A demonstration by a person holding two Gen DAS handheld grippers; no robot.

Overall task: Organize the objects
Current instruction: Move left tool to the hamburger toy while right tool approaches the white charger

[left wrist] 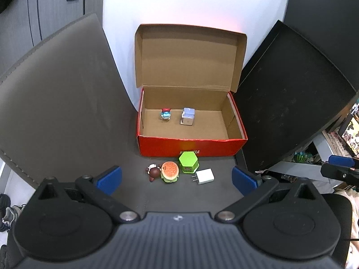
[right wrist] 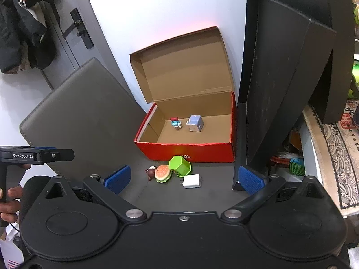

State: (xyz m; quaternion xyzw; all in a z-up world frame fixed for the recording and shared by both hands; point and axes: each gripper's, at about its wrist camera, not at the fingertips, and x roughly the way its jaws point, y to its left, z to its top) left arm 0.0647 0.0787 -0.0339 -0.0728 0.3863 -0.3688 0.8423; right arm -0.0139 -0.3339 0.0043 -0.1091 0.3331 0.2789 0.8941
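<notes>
An open red cardboard box stands on a dark mat, lid propped against the wall. Inside are a small blue figure with a red cap and a pale blue-grey cube. In front of the box lie a brown bear figure, a burger toy, a green hexagonal box and a white charger plug. My left gripper and right gripper both hover open, short of these items, holding nothing.
A grey leather mat leans up at the left. A black panel stands at the right, close to the box. A shelf with a watermelon toy lies right of it. A hand holds the left gripper's handle.
</notes>
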